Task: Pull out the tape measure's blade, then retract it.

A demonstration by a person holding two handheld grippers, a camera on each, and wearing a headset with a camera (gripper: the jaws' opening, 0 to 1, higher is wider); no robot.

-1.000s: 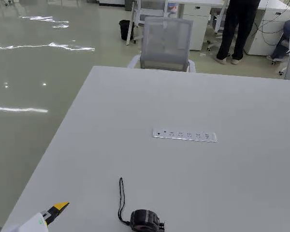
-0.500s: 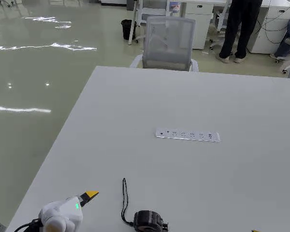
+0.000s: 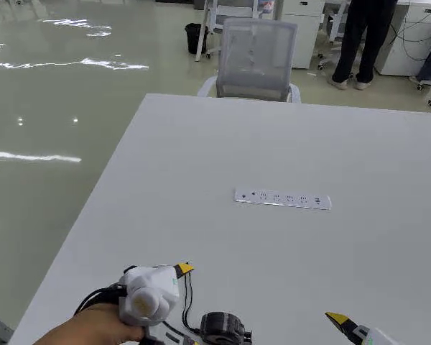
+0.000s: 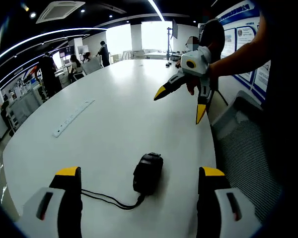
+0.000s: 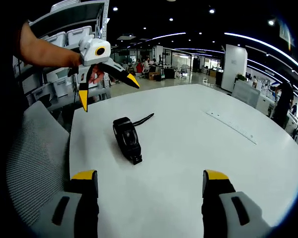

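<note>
Left gripper (image 4: 139,172) agape over white table (image 3: 273,144) — glossy floor (image 3: 57,108), perhaps office, beyond.

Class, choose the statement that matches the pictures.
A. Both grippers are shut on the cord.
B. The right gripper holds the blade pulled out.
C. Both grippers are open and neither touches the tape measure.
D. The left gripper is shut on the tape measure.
C: the left gripper and the right gripper both have their jaws spread, and the tape measure lies on the table apart from both.
</note>
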